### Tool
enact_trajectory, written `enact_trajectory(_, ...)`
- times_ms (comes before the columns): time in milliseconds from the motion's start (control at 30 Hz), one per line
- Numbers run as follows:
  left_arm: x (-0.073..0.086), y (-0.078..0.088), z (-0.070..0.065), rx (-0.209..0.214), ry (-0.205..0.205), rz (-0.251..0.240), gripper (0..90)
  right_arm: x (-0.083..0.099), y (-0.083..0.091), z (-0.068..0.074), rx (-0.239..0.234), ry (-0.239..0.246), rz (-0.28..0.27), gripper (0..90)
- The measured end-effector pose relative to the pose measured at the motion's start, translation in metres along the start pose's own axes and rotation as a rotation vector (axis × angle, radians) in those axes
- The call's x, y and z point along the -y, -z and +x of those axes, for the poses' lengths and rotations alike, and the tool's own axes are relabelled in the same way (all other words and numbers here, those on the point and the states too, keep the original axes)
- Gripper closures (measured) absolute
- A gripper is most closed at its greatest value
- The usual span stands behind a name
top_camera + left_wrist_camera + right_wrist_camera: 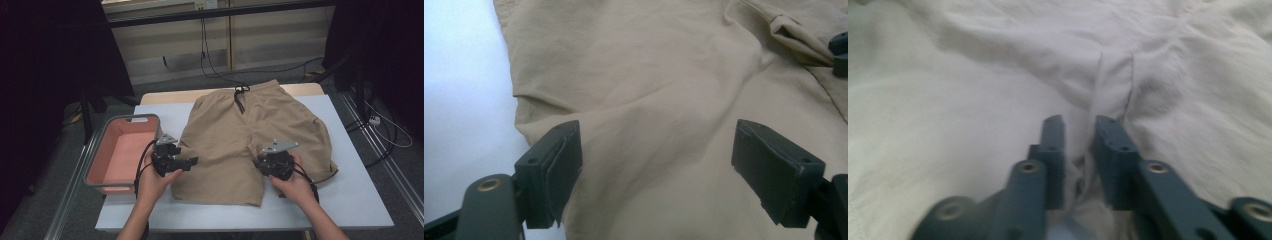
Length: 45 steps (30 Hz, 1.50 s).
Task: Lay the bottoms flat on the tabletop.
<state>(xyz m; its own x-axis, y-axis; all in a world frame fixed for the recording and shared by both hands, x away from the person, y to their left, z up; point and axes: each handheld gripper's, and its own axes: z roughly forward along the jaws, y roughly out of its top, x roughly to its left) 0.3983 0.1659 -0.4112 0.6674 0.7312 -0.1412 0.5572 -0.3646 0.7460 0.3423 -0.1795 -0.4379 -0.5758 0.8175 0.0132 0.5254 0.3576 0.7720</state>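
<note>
At the lower left of the high view the left gripper (192,161) sits at the left hem side of the tan shorts (250,135), jaws spread wide over the cloth with nothing pinched between them; the left gripper view confirms both pads (556,170) standing well apart above flat fabric, with the shorts' edge and bare white table to the left. At lower centre-right the right gripper (260,162) rests on the right leg of the shorts; in the right gripper view its jaws stand narrow with a raised fold of fabric (1113,85) running into the gap, but whether the pads press on it cannot be told. The shorts lie flat across the middle of the white table (360,200), waistband and dark drawstring (241,97) at the far side. Open table remains along the near edge and at right. A grey-rimmed pink bin (122,152) sits just beside the table's left edge. Beyond, cables (210,60) trail over grey floor toward a pale wall.
</note>
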Motion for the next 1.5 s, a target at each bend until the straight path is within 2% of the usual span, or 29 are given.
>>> enact_trajectory(67,0.0,0.001,0.0,-0.001,-0.005,0.002,20.3,0.003,0.005,0.0,0.009,-0.011,0.004,57.9)
enact_trajectory(167,0.0,0.0,0.0,0.0,0.0,0.002,20.3,0.01,0.011,0.003,-0.004,-0.012,0.008,48.5)
enact_trajectory(200,0.0,0.0,-0.001,0.0,-0.001,0.003,20.3,0.012,0.012,0.005,0.009,-0.003,0.022,46.1)
enact_trajectory(267,0.0,0.0,-0.002,-0.002,-0.001,0.001,20.3,0.016,0.013,0.005,0.028,0.011,0.039,46.6)
enact_trajectory(300,0.0,0.0,-0.001,-0.003,-0.003,-0.003,20.3,0.018,0.013,0.005,0.024,0.003,0.045,46.9)
enact_trajectory(333,-0.001,0.001,-0.002,-0.004,-0.003,-0.003,20.2,0.021,0.012,0.004,0.024,-0.01,0.055,48.3)
enact_trajectory(400,0.0,0.001,-0.001,-0.004,0.001,-0.008,20.2,0.026,0.009,0.005,0.012,-0.008,0.084,58.1)
enact_trajectory(467,0.0,0.001,-0.001,-0.001,-0.002,0.002,20.2,0.027,0.006,0.008,0.024,0.022,0.104,61.3)
enact_trajectory(567,0.0,0.0,-0.002,-0.003,-0.002,0.003,20.2,0.025,0.004,0.01,0.024,0.019,0.102,76.5)
enact_trajectory(667,0.0,-0.001,-0.003,0.002,-0.003,0.0,20.2,0.024,0.002,0.007,0.009,0.015,0.101,86.5)
enact_trajectory(833,-0.001,0.0,-0.002,-0.001,-0.005,0.001,20.2,0.021,0.005,0.005,-0.028,-0.016,0.071,88.6)
enact_trajectory(933,-0.001,-0.001,-0.002,-0.002,-0.004,-0.001,20.2,0.012,0.01,0.013,-0.058,-0.013,0.012,88.8)
enact_trajectory(1033,-0.001,-0.001,-0.003,0.001,-0.005,0.003,20.2,0.005,0.008,0.025,-0.073,0.011,-0.017,88.7)
enact_trajectory(1200,0.0,-0.001,-0.002,0.0,-0.002,0.0,20.2,0.006,-0.005,0.04,-0.072,0.061,0.019,85.4)
enact_trajectory(1300,0.0,0.0,-0.001,0.002,0.001,0.003,20.2,0.006,-0.005,0.039,-0.073,0.063,0.029,82.7)
enact_trajectory(1433,0.0,0.0,-0.002,0.001,0.003,0.0,20.1,0.007,0.002,0.031,-0.065,0.045,0.013,69.2)
enact_trajectory(1500,0.0,0.0,-0.002,0.003,0.0,0.0,20.1,0.007,0.008,0.028,-0.067,0.041,0.002,59.5)
